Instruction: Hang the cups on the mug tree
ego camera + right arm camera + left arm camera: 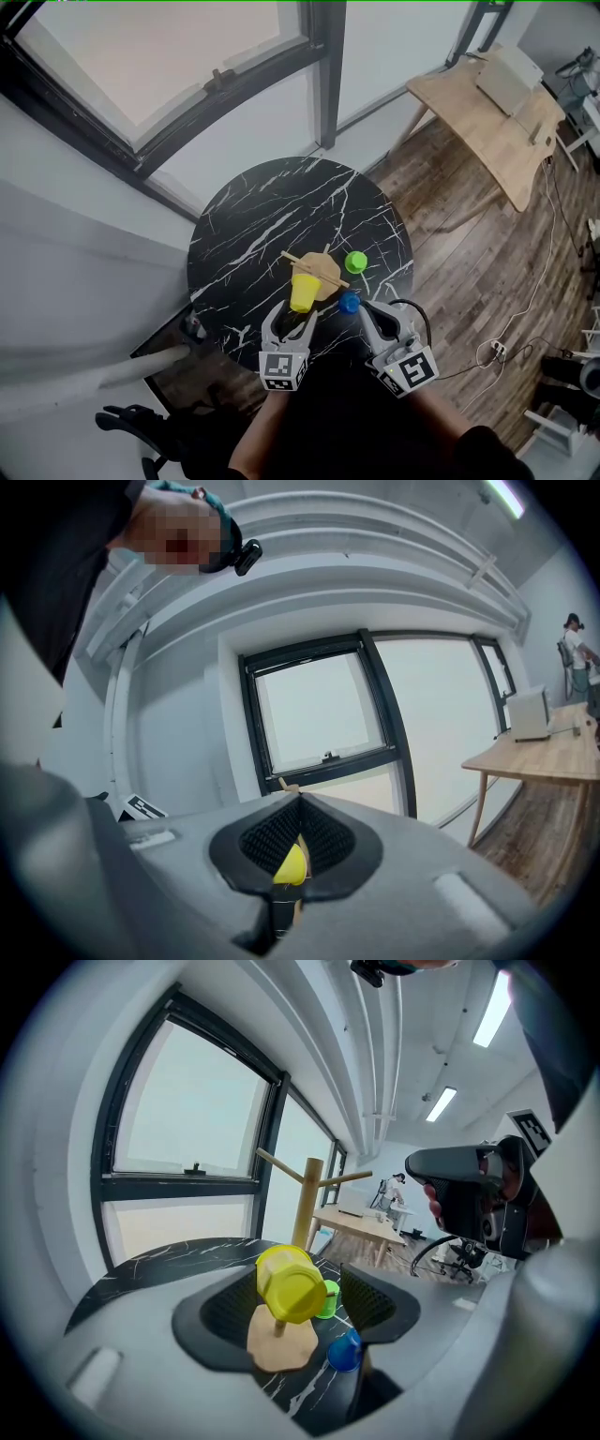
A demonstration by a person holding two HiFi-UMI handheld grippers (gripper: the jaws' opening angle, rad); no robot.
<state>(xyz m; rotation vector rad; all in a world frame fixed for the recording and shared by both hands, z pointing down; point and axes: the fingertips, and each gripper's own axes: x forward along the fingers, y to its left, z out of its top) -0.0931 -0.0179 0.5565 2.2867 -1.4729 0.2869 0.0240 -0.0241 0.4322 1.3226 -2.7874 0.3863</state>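
Far and left parts of the table (248,211) are wide open, so coming in from there is easy. All the clutter's at the near edge: mug tree (323,269) with pegs (281,1166) poking sideways, and yellow cup (303,292) between the spread jaws of the left gripper (297,323). Green cup (355,262) sits just right of the tree, and blue cup (349,302) is right by the closed right gripper (366,311).

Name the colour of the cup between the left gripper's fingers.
Yellow cup, best in the left gripper view.

The right hand-held gripper (300,801) blocked its own view of all but a sliver of the yellow cup (292,865) and one peg tip of the tree (285,784). In the left gripper view, that cup half-covered the green cup (327,1300).
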